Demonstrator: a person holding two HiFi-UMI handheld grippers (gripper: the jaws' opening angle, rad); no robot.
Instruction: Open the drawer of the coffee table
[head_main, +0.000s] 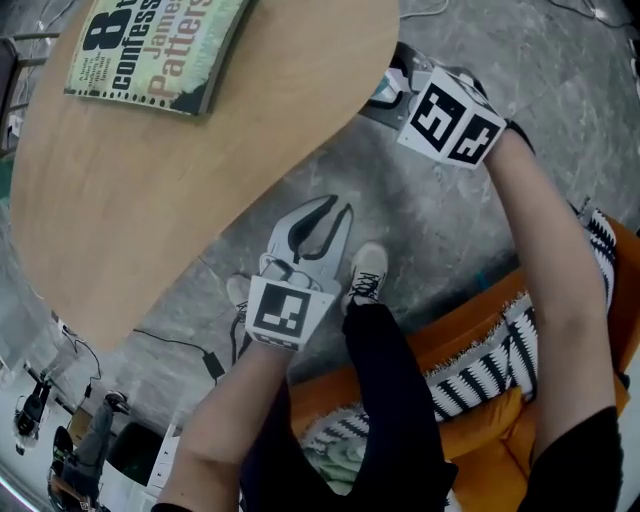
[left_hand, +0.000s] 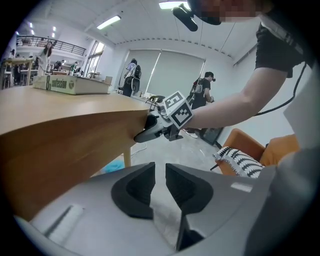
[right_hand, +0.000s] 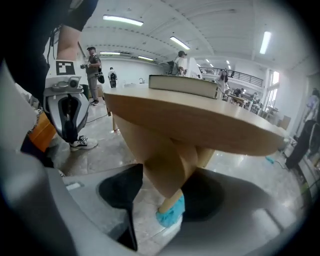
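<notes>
The wooden coffee table (head_main: 150, 170) fills the upper left of the head view, and no drawer front shows plainly in any view. My right gripper (head_main: 390, 85) reaches under the table's right edge. In the right gripper view, the right gripper (right_hand: 162, 195) stands wide open. A slanted wooden part (right_hand: 167, 160) under the tabletop lies between its jaws, and I see no pad pressing on it. My left gripper (head_main: 330, 208) hangs over the floor beside the table. Its jaws (left_hand: 159, 172) stand a narrow gap apart with nothing between them.
A thick book (head_main: 150, 45) lies on the tabletop. An orange armchair (head_main: 480, 430) with a black-and-white striped cushion (head_main: 480, 375) is behind my legs, and a shoe (head_main: 366, 272) rests on the grey floor. A blue cover (right_hand: 171, 212) wraps a table foot. Cables (head_main: 175, 345) run across the floor.
</notes>
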